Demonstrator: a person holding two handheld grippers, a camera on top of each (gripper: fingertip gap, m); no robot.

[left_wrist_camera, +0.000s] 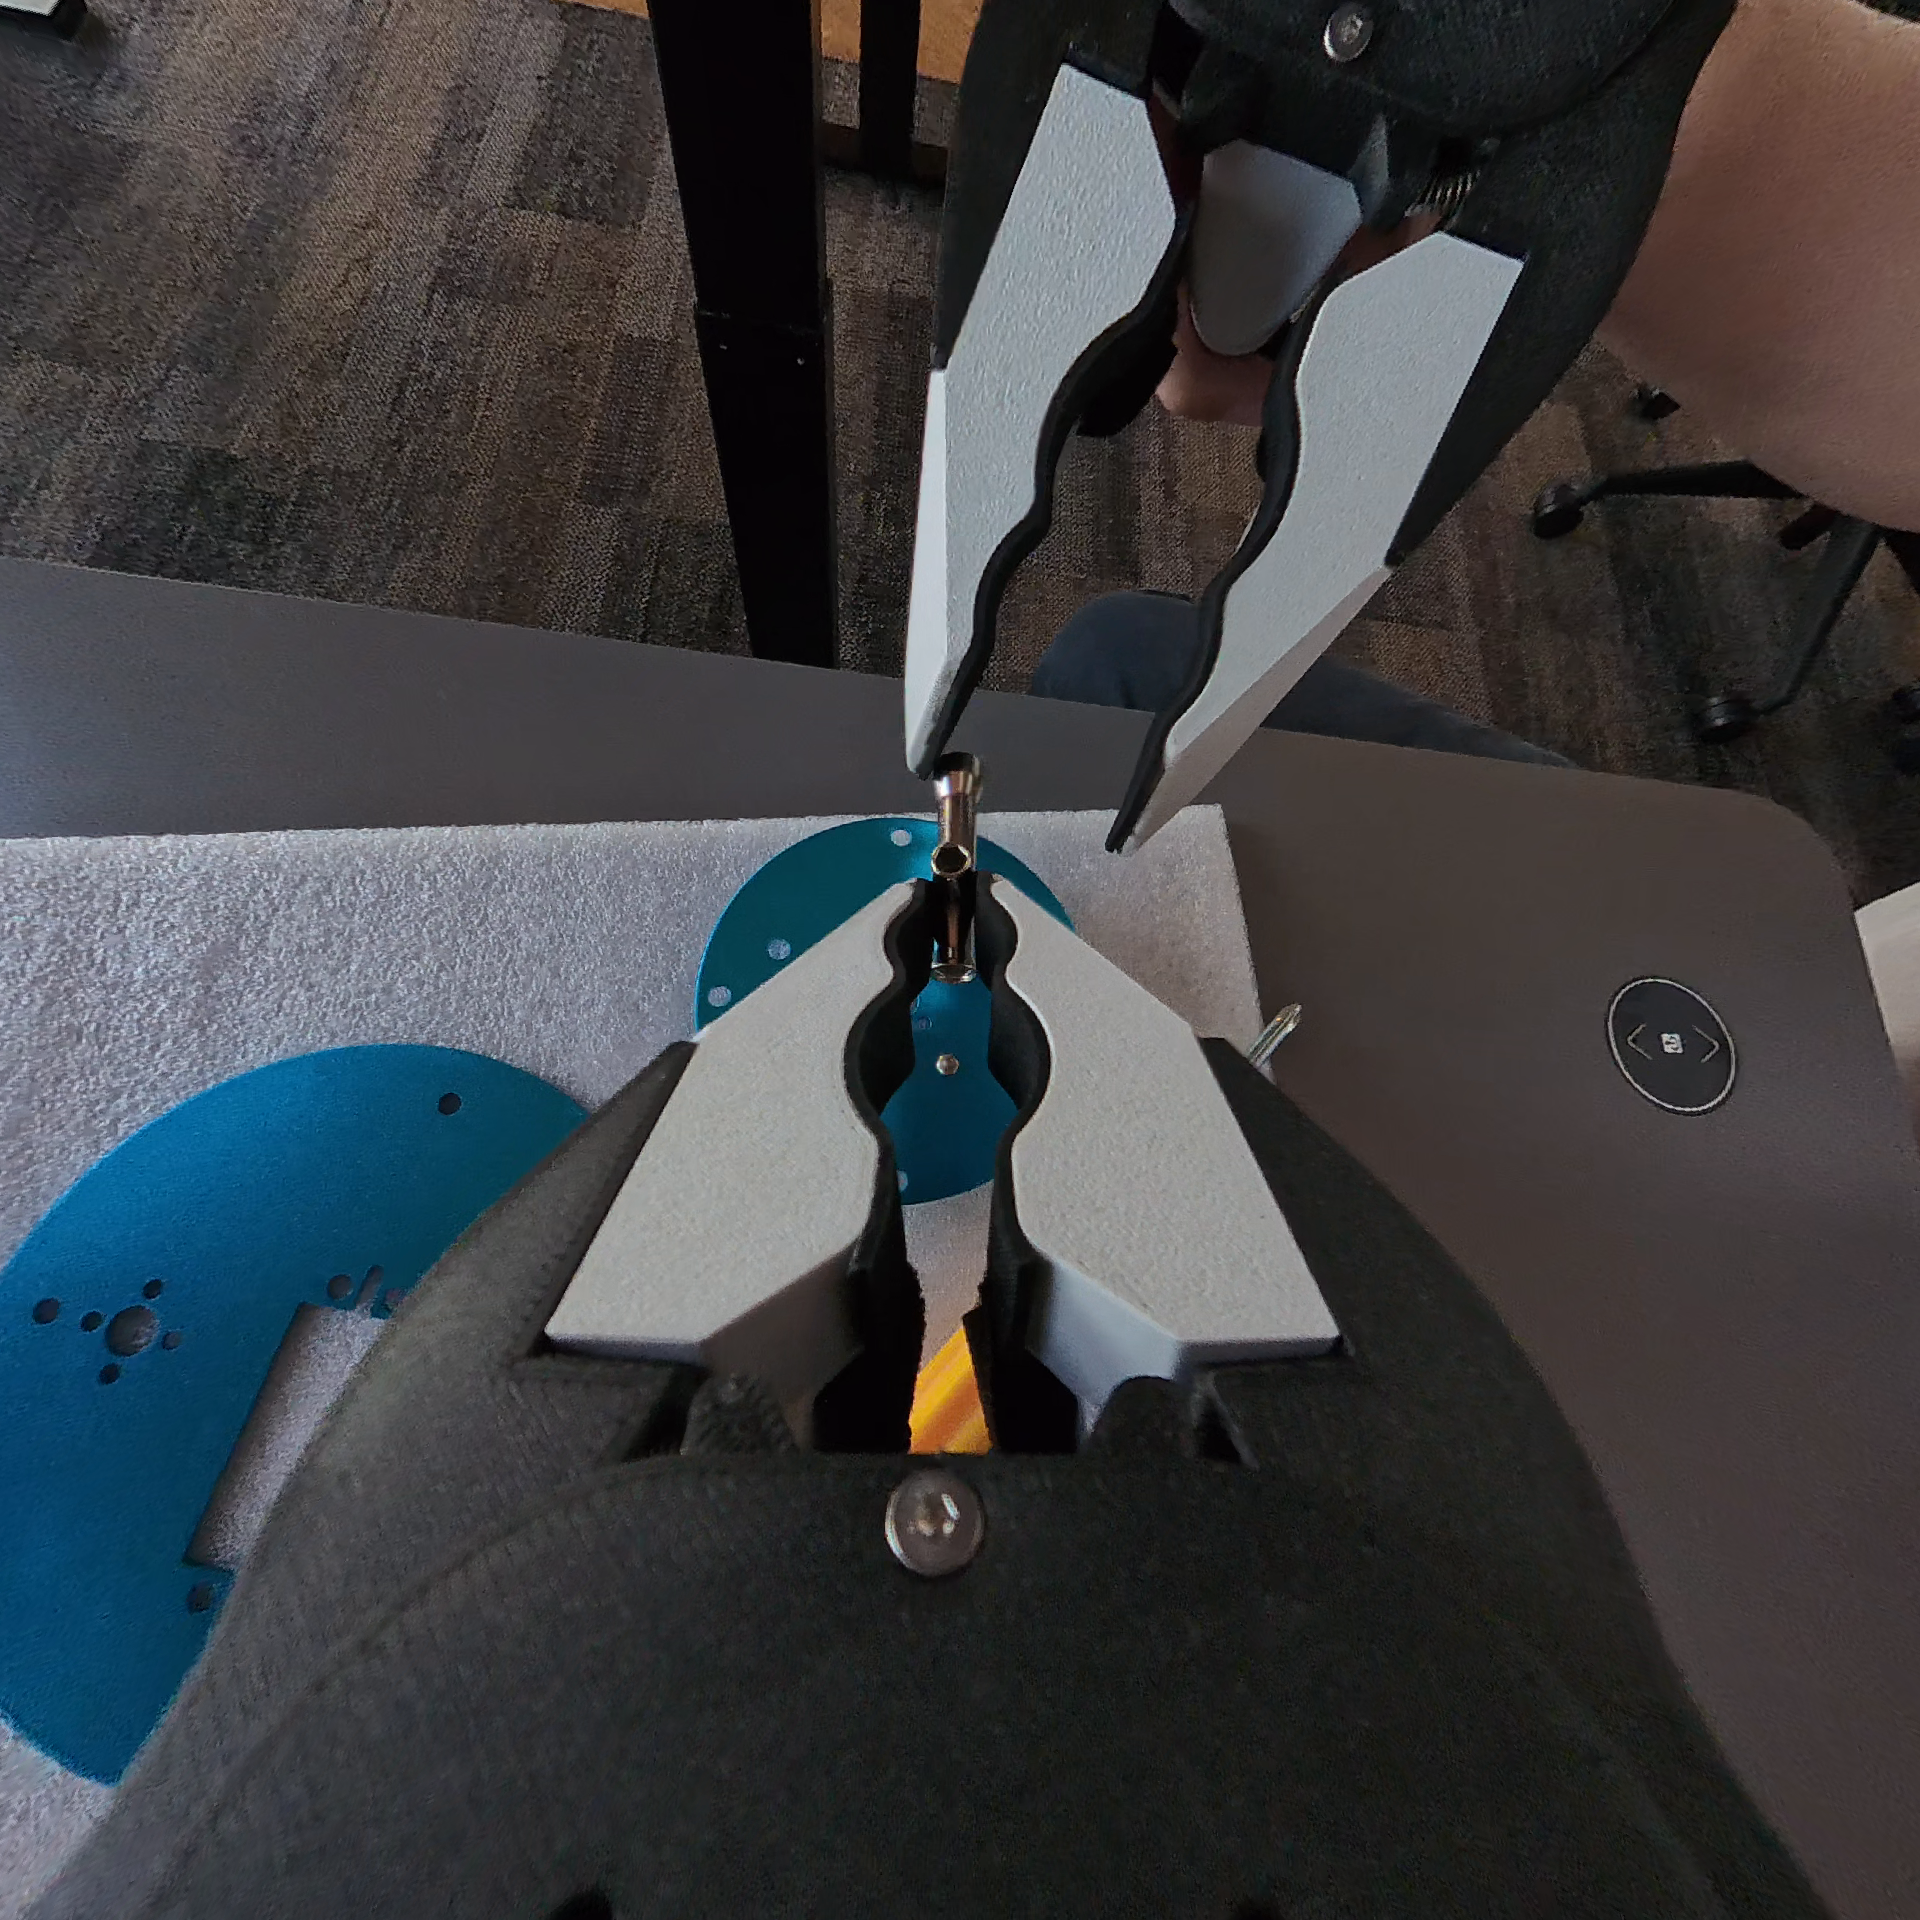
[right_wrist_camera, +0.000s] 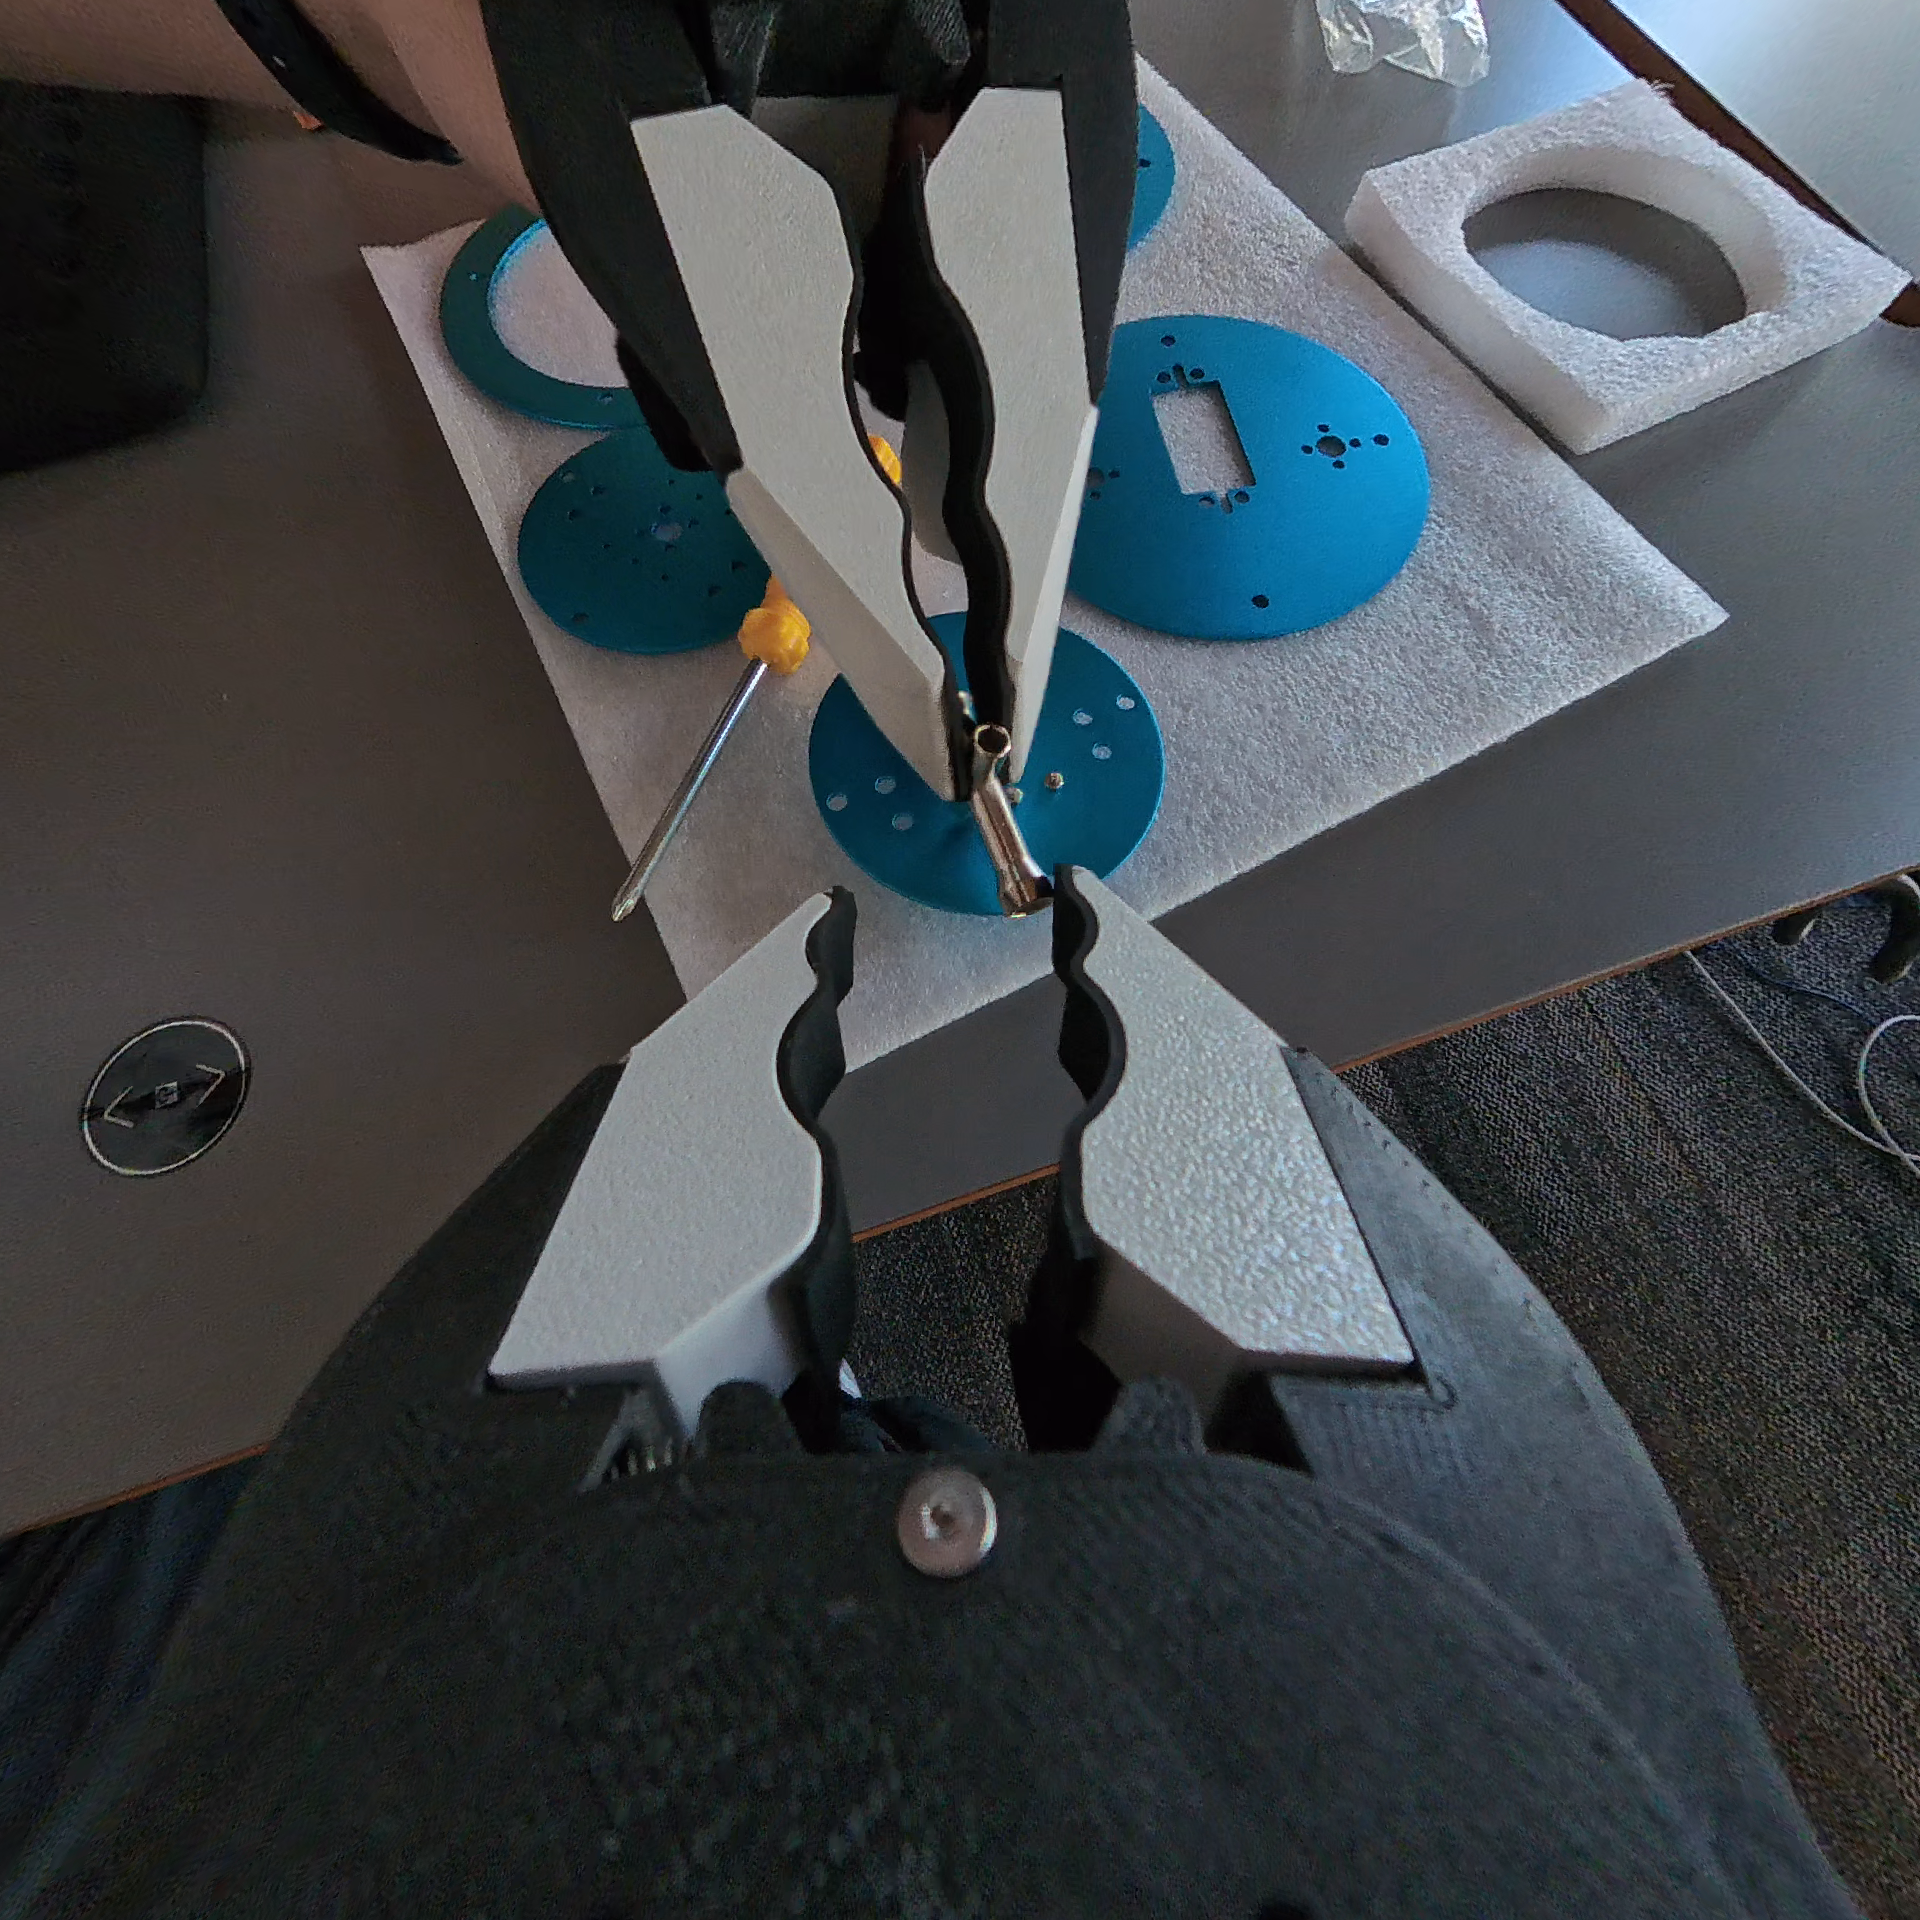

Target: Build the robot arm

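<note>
- The left gripper [left_wrist_camera: 948, 883] pointed forward and down over the foam, its fingers [left_wrist_camera: 790, 1091] closed on a small silver metal standoff [left_wrist_camera: 951, 847]; the same grip showed from the right wrist view [right_wrist_camera: 982, 743], where the standoff [right_wrist_camera: 1003, 821] slanted out of the closed tips.
- The right gripper [right_wrist_camera: 951, 904] faced the left one from the opposite side, its fingers [right_wrist_camera: 1195, 1143] spread apart; one tip touched the free end of the standoff, the other stood clear of it. In the left wrist view it came down from above [left_wrist_camera: 1023, 805] with a bare forearm [left_wrist_camera: 1787, 260] behind it.
- Both grippers had grey textured finger plates, wavy black rubber pads and coarse black printed bodies.
- The standoff was a slim, shiny hexagonal tube with a hollow end, held above a small blue disc [right_wrist_camera: 1091, 810] drilled with round holes.
- That disc lay on a white foam sheet [right_wrist_camera: 1403, 665] with a grainy surface, spread on the smooth grey counter [right_wrist_camera: 312, 779].
- Also on the sheet were a large blue disc [right_wrist_camera: 1299, 520] with a rectangular cutout, another drilled disc [right_wrist_camera: 623, 561] and a blue ring [right_wrist_camera: 488, 343], all matte metal.
- A screwdriver [right_wrist_camera: 717, 727] with a yellow knurled handle and thin steel shaft lay partly off the sheet's edge.
- A thick white foam block [right_wrist_camera: 1621, 343] with a round cutout sat well apart on the counter.
</note>
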